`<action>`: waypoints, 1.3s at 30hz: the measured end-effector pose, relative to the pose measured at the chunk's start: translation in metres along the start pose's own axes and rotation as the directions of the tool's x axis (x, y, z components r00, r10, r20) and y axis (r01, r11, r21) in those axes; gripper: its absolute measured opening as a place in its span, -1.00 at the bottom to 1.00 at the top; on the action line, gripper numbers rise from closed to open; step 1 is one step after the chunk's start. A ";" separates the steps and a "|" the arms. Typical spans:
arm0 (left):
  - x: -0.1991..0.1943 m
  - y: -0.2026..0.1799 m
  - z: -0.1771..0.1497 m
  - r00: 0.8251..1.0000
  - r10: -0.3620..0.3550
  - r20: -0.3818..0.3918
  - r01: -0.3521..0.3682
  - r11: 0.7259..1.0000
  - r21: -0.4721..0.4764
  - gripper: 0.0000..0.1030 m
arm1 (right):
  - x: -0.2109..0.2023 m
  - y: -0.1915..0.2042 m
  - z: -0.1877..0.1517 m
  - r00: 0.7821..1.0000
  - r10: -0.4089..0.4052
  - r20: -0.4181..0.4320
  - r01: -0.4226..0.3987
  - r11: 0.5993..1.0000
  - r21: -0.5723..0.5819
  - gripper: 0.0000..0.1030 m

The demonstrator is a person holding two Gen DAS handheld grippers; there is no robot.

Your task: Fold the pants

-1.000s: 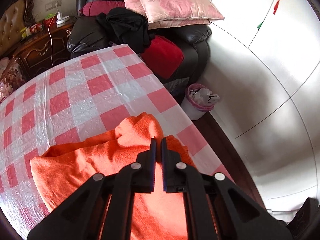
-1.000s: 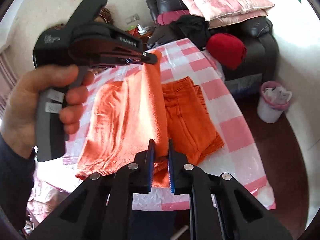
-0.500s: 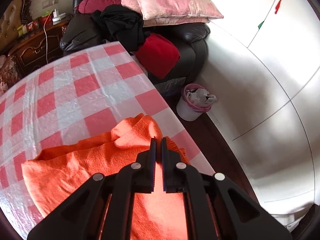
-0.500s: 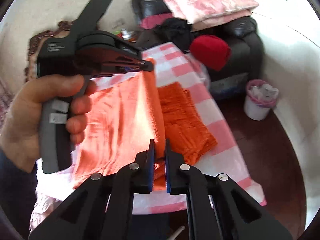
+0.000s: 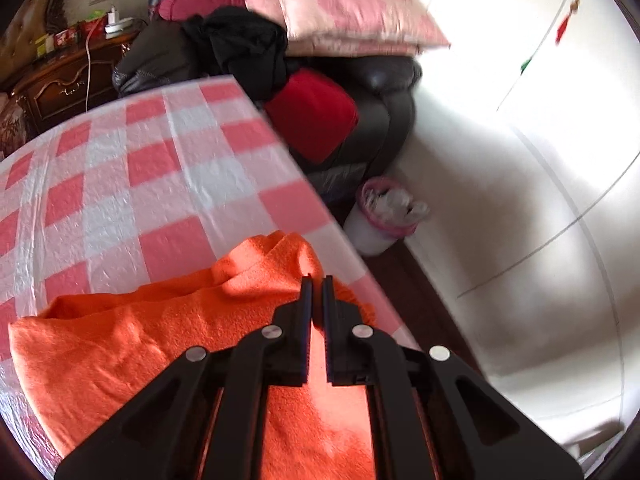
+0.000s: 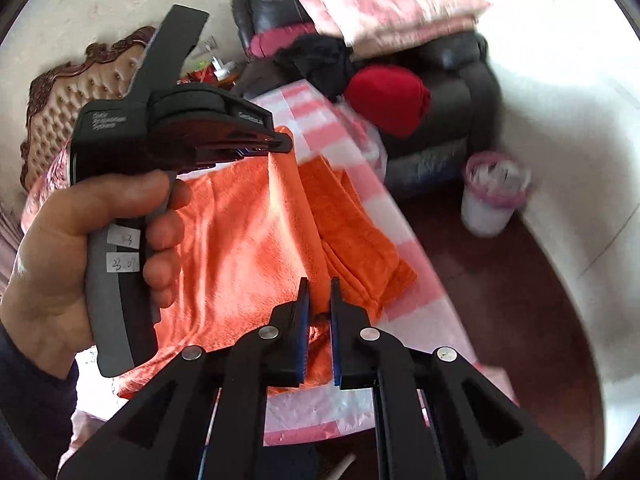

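Two claws each pinch the fuzzy orange fleece pants (image 6: 256, 240) along one raised fold: the left claw (image 6: 286, 145), gripped in the person's hand (image 6: 76, 248), clamps the far end high, while the right claw (image 6: 319, 286) clamps the near end, and the rest of the garment lies on the table (image 5: 168, 168) with its pink-and-white checked plastic cloth, close to the right-hand edge. From here the thick fleece could slip out of either narrow bite as the fold is carried over, leaving a crooked crease, or the hanging layer could drag the lower part off the table edge toward the floor.
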State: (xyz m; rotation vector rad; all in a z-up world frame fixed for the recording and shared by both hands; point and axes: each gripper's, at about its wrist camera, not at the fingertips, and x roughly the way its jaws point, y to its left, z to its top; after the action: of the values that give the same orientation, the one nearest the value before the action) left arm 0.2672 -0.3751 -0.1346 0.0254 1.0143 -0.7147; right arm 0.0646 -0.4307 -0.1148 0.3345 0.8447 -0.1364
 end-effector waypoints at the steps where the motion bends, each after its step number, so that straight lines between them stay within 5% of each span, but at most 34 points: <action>1: 0.000 0.000 0.002 1.000 0.002 0.007 -0.002 1.000 0.001 -0.91 | -0.003 0.004 0.003 1.000 -0.017 0.018 0.018 1.000 -0.022 -0.87; 6: 0.027 0.008 -0.005 0.999 -0.003 -0.036 0.002 1.000 -0.002 -0.67 | 0.027 -0.008 0.005 0.997 -0.072 -0.041 0.072 0.997 0.002 -0.87; 9: 0.014 0.008 -0.009 0.999 -0.045 0.018 0.045 0.999 0.006 -0.10 | 0.033 -0.012 -0.001 0.996 -0.071 -0.057 0.071 0.997 0.004 -0.87; 20: -0.054 0.029 -0.030 0.989 -0.021 0.145 0.026 0.999 -0.036 -0.06 | 0.037 -0.013 -0.003 0.996 -0.066 -0.060 0.067 0.998 0.012 -0.86; 26: -0.127 0.091 -0.110 0.967 0.149 0.207 -0.116 0.980 -0.162 0.10 | 0.036 -0.015 -0.002 0.997 -0.053 -0.059 0.053 0.999 0.010 -0.84; 28: -0.140 0.116 -0.146 0.970 0.180 0.163 -0.145 0.967 -0.207 0.10 | 0.023 -0.014 0.005 0.999 -0.046 -0.010 0.046 0.999 -0.005 -0.47; 29: -0.142 0.128 -0.164 0.978 0.166 0.128 -0.132 0.963 -0.234 0.10 | 0.018 -0.014 0.009 0.997 -0.067 0.023 0.068 0.998 -0.012 -0.32; 30: -0.144 0.138 -0.177 0.984 0.144 0.100 -0.114 0.958 -0.264 0.10 | 0.015 -0.015 0.012 0.995 -0.085 0.052 0.086 0.996 -0.016 0.13; 31: -0.145 0.147 -0.191 0.991 0.111 0.081 -0.081 0.950 -0.302 0.10 | 0.015 -0.019 0.017 0.994 -0.084 0.063 0.086 0.996 -0.020 0.37; 35: -0.136 0.162 -0.215 0.998 -0.036 0.059 0.057 0.910 -0.411 0.07 | 0.042 -0.034 0.025 0.997 -0.070 -0.029 0.070 0.997 -0.011 0.35; 37: -0.127 0.158 -0.214 0.990 -0.140 0.035 0.141 0.893 -0.427 0.04 | 0.051 -0.045 0.024 0.997 -0.021 -0.069 0.023 0.999 0.031 0.12; 39: -0.124 0.147 -0.216 0.990 -0.143 0.014 0.137 0.912 -0.387 -0.12 | 0.057 -0.052 0.020 0.995 0.022 -0.102 -0.014 0.996 0.083 0.06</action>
State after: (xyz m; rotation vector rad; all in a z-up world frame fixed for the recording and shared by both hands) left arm 0.1440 -0.1221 -0.2001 -0.3916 1.1658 -0.6326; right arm 0.1032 -0.4854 -0.1573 0.4296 0.9397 -0.1386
